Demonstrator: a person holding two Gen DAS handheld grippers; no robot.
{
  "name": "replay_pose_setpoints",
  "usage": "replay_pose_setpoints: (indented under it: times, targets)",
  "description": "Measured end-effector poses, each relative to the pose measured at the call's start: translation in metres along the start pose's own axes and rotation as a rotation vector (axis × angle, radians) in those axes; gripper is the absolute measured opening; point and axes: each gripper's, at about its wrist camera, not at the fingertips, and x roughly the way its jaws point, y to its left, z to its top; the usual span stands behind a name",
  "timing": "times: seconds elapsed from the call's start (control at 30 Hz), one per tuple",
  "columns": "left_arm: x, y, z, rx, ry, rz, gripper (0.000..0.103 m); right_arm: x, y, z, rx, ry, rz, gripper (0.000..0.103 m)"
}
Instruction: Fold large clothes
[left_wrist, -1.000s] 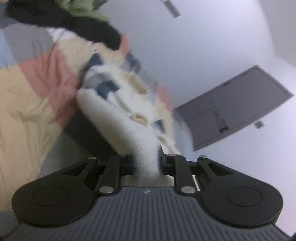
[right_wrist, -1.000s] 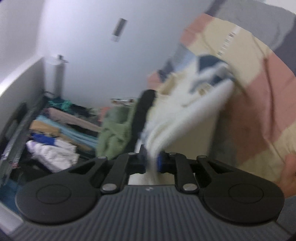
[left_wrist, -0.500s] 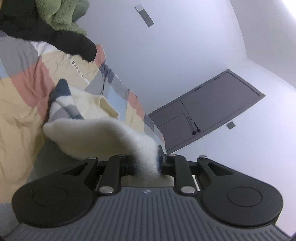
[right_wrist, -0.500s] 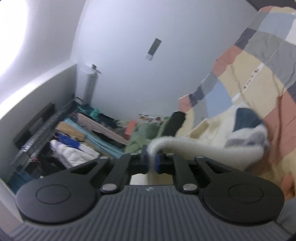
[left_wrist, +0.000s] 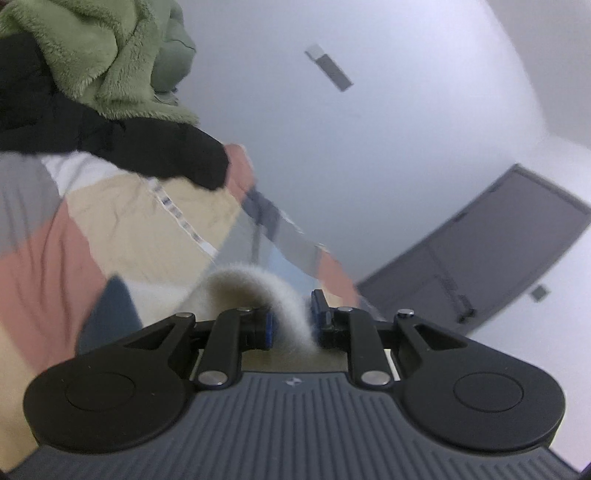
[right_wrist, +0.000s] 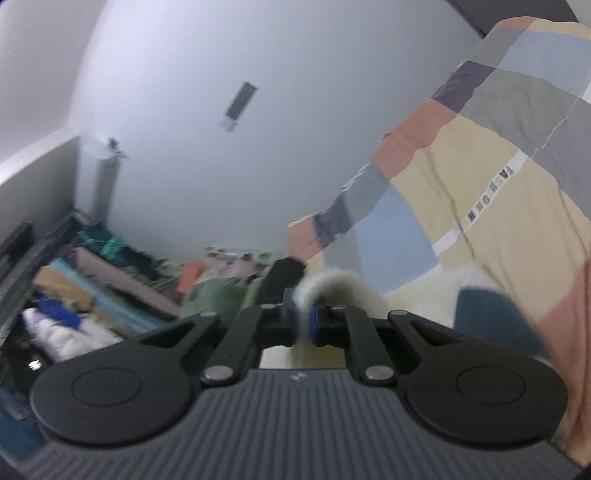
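Left gripper (left_wrist: 289, 320) pinching a fuzzy cream sweater (left_wrist: 255, 291) between blue pads (left_wrist: 269, 329), jaws narrowed onto a thick fold. Fabric arching up out of the pinch, curling leftward and down toward the patchwork bedspread (left_wrist: 122, 221), with a dark blue patch (left_wrist: 110, 314) of the knit showing low at left. Right gripper (right_wrist: 303, 322) clamped nearly flat on a thin edge of the same sweater (right_wrist: 334, 286), jaws all but pressed together. From there the cream band bending over to the right and trailing down to the bedspread (right_wrist: 491, 177), another blue block (right_wrist: 495, 317) of the garment visible at right. Long axis of the sweater strung between the two grips, bulk sagging onto the bed; exact lie blurred. Black garment (left_wrist: 122, 147) and green fleece (left_wrist: 99, 55) heaped at the far edge of the bed in the left view. Plain white wall (left_wrist: 369, 129) and grey door (left_wrist: 491, 254) beyond. Cluttered piles of clothes (right_wrist: 92, 291) on the floor at left in the right view.
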Motion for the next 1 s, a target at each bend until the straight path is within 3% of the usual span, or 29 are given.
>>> replay_pose_setpoints:
  times: [0.1,0.23,0.4,0.57,0.67,0.8,0.93,1.0]
  targets:
    - [0.049,0.02,0.005,0.024,0.004,0.046,0.022,0.039,-0.017,0.002,-0.012,-0.006,-0.033,0.01]
    - [0.094,0.051,0.003,0.054,-0.001,0.053,0.022,0.083,-0.048,0.001,-0.045,0.004,-0.079,0.01]
    - [0.139,0.093,0.007,0.03,-0.009,0.101,0.022,0.132,-0.09,-0.003,0.015,0.026,-0.156,0.01]
    - [0.161,0.128,0.014,0.002,-0.025,0.202,0.022,0.169,-0.116,-0.011,0.008,0.081,-0.25,0.01]
    - [0.166,0.145,0.015,-0.063,0.007,0.172,0.022,0.179,-0.123,-0.015,0.015,0.105,-0.263,0.01]
    - [0.166,0.141,0.013,-0.02,0.019,0.172,0.022,0.175,-0.116,-0.016,-0.012,0.115,-0.259,0.011]
    - [0.151,0.118,0.007,0.089,0.02,0.147,0.023,0.165,-0.106,-0.018,-0.031,0.11,-0.26,0.016]
    - [0.139,0.102,0.003,0.142,0.024,0.118,0.035,0.153,-0.089,-0.02,-0.086,0.089,-0.243,0.017]
